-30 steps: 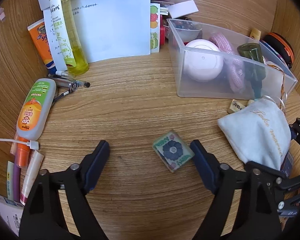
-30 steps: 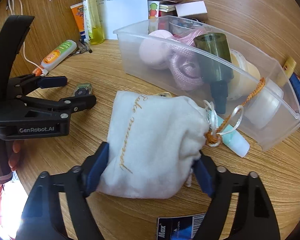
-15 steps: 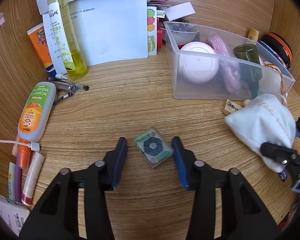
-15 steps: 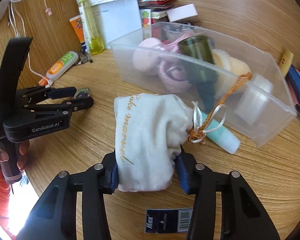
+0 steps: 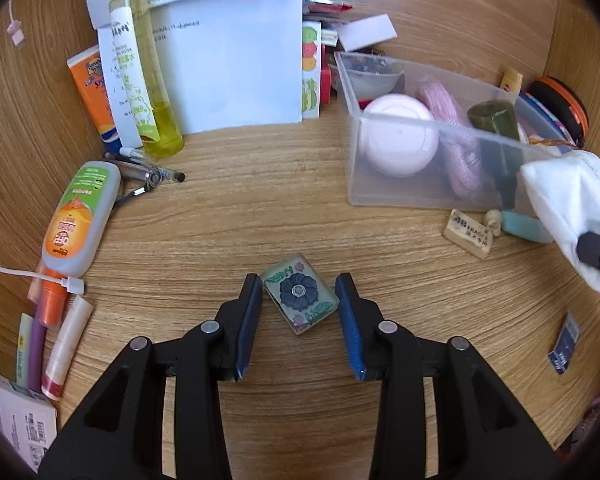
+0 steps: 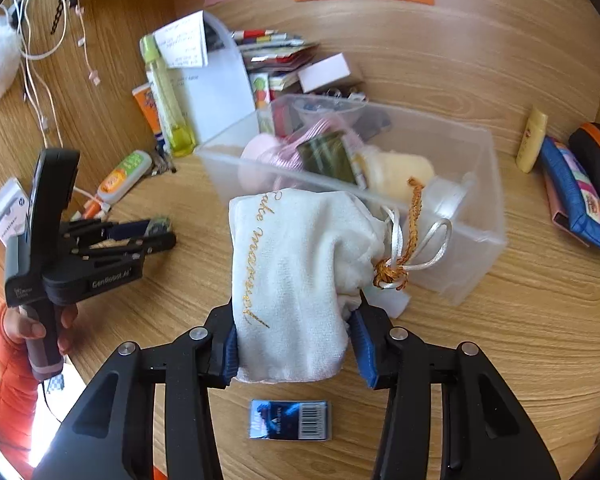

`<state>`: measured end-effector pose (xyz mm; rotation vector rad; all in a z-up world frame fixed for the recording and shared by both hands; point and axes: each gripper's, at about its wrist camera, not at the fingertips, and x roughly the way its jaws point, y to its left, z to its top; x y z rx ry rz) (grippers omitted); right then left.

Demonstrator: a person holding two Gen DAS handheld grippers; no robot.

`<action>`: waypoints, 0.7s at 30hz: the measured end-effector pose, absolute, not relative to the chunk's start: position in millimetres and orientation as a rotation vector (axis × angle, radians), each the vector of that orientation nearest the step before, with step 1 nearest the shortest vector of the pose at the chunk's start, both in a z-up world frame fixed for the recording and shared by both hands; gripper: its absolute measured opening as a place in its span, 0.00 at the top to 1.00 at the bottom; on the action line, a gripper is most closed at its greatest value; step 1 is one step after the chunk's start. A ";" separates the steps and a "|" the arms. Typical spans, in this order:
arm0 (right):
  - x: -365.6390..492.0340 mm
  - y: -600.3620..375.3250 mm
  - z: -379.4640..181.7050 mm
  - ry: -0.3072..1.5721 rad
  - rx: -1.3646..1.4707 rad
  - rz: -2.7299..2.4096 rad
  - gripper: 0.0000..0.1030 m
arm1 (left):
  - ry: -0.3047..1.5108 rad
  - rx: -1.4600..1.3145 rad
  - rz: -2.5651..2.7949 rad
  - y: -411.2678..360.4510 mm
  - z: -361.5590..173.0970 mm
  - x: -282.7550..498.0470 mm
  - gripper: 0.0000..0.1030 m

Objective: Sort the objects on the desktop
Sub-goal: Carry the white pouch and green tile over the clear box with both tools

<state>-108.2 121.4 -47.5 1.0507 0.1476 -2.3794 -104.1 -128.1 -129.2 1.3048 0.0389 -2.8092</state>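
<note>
Left gripper (image 5: 298, 312): I see both blue pads closed in on the small rectangular glass tile with a dark flower print (image 5: 299, 298). The tile sits on the wooden desk (image 5: 260, 216), turned diagonally, its corners at the pads; it looks pinched, though the contact on the right pad is hard to resolve. The jaws have just been closing with the tile between them.

Right gripper (image 6: 294, 344): pads pressed into the sides of the white drawstring cloth pouch with gold script (image 6: 296, 280), squeezing its near end. The pouch is off the desk, in front of the near wall of the clear plastic storage bin (image 6: 476, 216); its orange cord and white ribbon hang to the right. The jaws narrowed on it moments ago.

Bin holds a pink round case (image 5: 398, 136), a pink rope coil (image 5: 456, 148) and a dark green bottle (image 5: 496, 120). A small blue barcoded packet (image 6: 290, 420) lies on the desk just near of the pouch.
</note>
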 end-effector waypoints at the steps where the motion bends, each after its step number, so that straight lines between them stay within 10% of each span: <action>1: -109.9 124.8 -44.6 0.137 1.042 -2.382 0.59 | 0.047 1.295 -2.815 -127.8 -126.3 -103.0 0.64; 21: -159.5 149.5 3.8 0.130 0.912 -2.486 0.59 | 0.063 1.113 -2.958 -104.5 -52.4 -127.7 0.64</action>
